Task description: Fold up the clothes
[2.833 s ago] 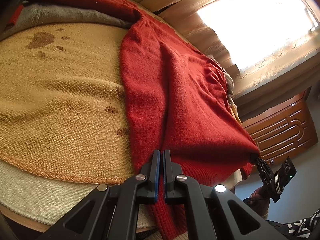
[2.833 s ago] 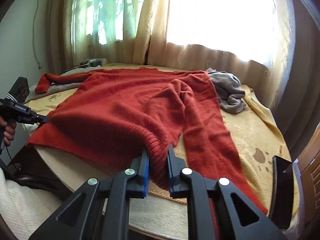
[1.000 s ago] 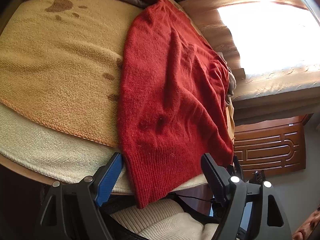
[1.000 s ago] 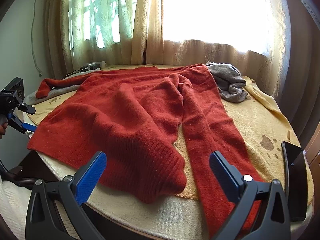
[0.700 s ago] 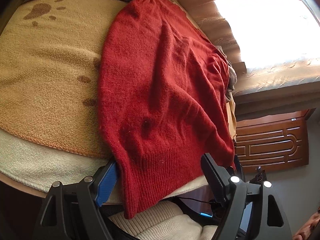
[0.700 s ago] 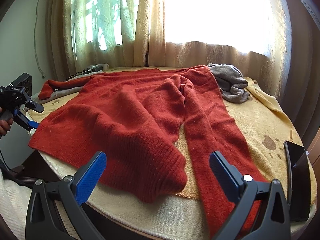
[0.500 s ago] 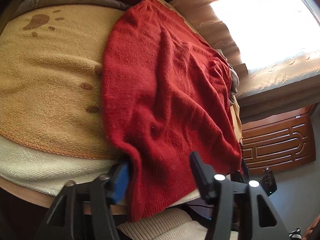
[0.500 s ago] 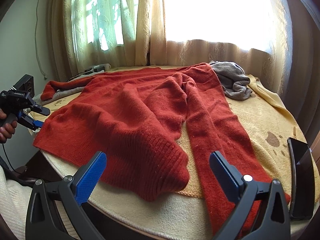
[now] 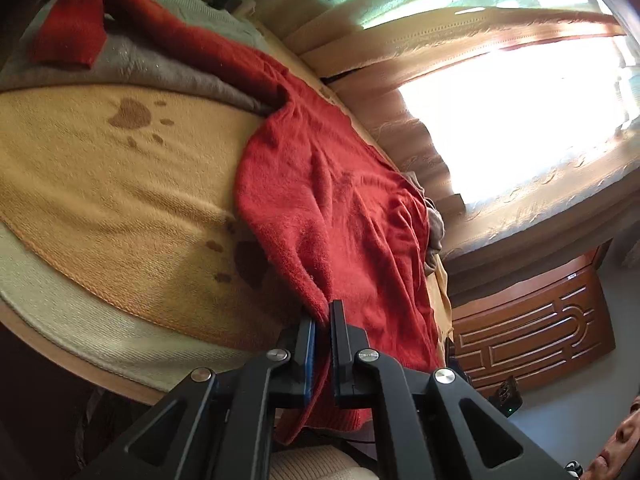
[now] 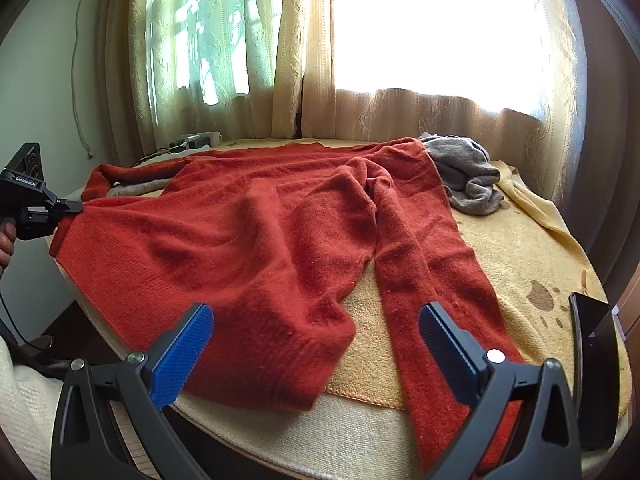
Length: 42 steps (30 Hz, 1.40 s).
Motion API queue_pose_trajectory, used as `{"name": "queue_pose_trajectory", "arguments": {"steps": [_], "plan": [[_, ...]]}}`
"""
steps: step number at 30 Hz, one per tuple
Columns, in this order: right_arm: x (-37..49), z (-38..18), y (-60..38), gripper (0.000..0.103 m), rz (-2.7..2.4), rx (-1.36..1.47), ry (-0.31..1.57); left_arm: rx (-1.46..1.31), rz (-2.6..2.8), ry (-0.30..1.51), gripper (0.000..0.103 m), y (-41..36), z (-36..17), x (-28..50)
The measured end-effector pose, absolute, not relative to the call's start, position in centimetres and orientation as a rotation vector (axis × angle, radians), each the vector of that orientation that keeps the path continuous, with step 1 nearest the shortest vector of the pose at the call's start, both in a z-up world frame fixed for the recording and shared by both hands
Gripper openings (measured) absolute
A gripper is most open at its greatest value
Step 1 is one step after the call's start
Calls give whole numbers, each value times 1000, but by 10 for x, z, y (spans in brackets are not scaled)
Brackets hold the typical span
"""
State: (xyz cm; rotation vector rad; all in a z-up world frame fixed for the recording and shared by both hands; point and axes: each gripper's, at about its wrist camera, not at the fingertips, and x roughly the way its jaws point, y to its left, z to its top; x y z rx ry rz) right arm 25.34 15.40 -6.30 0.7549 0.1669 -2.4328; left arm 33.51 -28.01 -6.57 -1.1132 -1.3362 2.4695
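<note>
Left wrist view: the left gripper (image 9: 323, 322) is clamped tight on the hem corner of the red sweater (image 9: 340, 208), knit pinched between the pads and raised off the yellow blanket (image 9: 100, 184) that covers the round worktop (image 9: 120, 376).
Sweater here: one sleeve trails away over a grey garment (image 9: 160, 72) at the far side.
Right wrist view: the right gripper (image 10: 316, 344) stands wide open and empty, hovering just above the near hem corner.
Sweater here: spread nearly flat across the worktop, body rumpled, the near sleeve (image 10: 432, 280) running to the edge; a second grey garment (image 10: 468, 176) lies by the curtain.
Progress: early, I judge; no fold is laid, only one corner is held.
Left to do: sleeves, body folds, the grey pieces.
</note>
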Motion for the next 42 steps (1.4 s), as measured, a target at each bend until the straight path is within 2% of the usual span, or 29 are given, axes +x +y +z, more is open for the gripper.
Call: {"name": "queue_pose_trajectory", "arguments": {"steps": [2,10,14,15,17,19,21,26,29,32,36,38,39,40,42], "plan": [[253,-62,154,103,-2417,762,154,-1118,2474,-1355,7,-286,-67,339],[239,-75,154,103,-2217,928,-91,-1154,2424,-1411,7,-293,-83,342],[239,-81,141,100,-2206,990,-26,-1136,2412,-1407,7,-292,-85,340],[240,-83,136,95,-2199,1003,6,-1137,2405,-1407,7,-293,-86,341],[242,-89,127,68,-2179,1031,64,-1138,2392,-1411,7,-294,-88,341],[244,-91,120,36,-2175,1022,96,-1138,2378,-1424,7,-296,-90,341],[245,-90,114,11,-2150,1003,106,-1129,2375,-1432,7,-299,-89,342],[262,-53,132,10,-2023,913,-38,-1055,2497,-1406,6,-316,-66,364],[265,-52,151,9,-2016,976,-81,-1060,2542,-1418,6,-328,-66,372],[263,-72,154,9,-2051,1103,-25,-1104,2516,-1422,6,-330,-78,362],[261,-77,148,12,-2139,1118,116,-1192,2491,-1322,7,-319,-84,332],[260,-68,149,27,-2182,1073,144,-1224,2477,-1280,7,-315,-84,313],[259,-63,151,42,-2211,1049,152,-1228,2478,-1259,7,-316,-83,303],[258,-58,154,72,-2239,1025,160,-1230,2487,-1236,7,-317,-82,293],[255,-45,162,103,-2306,965,142,-1246,2512,-1198,7,-323,-80,272]]}}
